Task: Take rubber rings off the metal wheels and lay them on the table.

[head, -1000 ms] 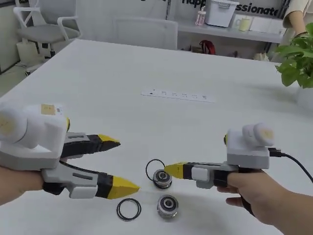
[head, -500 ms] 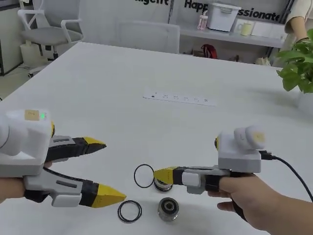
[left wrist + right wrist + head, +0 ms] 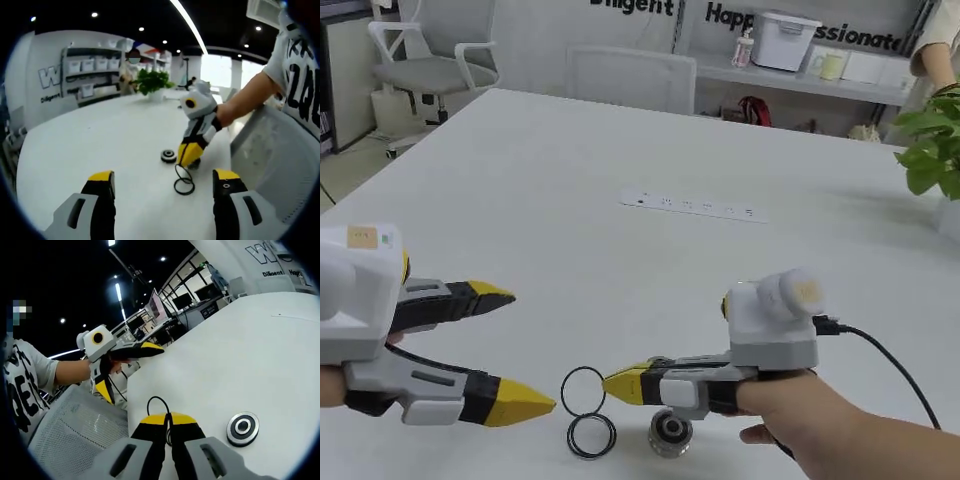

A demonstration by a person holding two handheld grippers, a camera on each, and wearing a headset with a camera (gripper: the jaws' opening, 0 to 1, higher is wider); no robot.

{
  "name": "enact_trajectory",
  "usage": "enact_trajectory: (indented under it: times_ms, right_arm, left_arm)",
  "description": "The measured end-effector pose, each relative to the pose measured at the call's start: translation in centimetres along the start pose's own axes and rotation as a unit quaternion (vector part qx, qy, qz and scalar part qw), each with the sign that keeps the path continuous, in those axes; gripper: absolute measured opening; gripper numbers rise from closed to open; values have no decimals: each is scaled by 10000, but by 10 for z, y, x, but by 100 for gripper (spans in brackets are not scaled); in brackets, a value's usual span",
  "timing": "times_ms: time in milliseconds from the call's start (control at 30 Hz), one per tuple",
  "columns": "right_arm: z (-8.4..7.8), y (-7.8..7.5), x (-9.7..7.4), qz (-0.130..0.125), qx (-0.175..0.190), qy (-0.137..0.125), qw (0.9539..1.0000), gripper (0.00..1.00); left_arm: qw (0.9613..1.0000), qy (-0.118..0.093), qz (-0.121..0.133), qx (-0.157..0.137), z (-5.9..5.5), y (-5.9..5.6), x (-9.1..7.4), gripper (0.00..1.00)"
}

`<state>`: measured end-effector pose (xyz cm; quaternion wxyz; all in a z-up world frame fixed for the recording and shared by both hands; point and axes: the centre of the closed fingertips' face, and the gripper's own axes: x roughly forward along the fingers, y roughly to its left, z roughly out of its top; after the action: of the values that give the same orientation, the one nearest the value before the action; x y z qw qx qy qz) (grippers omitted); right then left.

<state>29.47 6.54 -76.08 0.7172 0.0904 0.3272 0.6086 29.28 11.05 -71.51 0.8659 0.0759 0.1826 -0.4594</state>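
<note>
Right tongs (image 3: 612,384) clamped on rubber ring (image 3: 563,390); left tongs (image 3: 530,350) gaping wide.

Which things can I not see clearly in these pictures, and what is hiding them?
Head view: the right gripper covers the upper part of a wheel, so a ring left on it cannot be told.
Head view: the black loops on the table may be one ring or two; too small.

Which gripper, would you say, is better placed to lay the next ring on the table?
Right. The right gripper is shut on a ring, while the left gripper is open and holds nothing.
</note>
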Motion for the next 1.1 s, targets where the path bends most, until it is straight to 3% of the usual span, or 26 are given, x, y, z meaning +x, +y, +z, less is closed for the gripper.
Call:
enact_trajectory:
  times_ms: [233, 367, 600, 1100]
  right_arm:
    - [-13, 0, 9, -103, -477, 332, 9983, 0]
    - [-15, 2, 9, -87, -573, 387, 9976, 0]
    - [-13, -4, 9, -261, -924, 438, 9944, 12]
    - [-1, -6, -6, -462, -1501, 355, 9870, 36]
  left_arm:
    - [10000, 14, 13, -38, -1, 1, 2, 81]
    - [10000, -8, 19, -58, 1, 2, 3, 82]
    - [9999, 126, -46, 67, -2, -2, 9, 82]
    - [9997, 128, -128, 147, 6, -2, 16, 82]
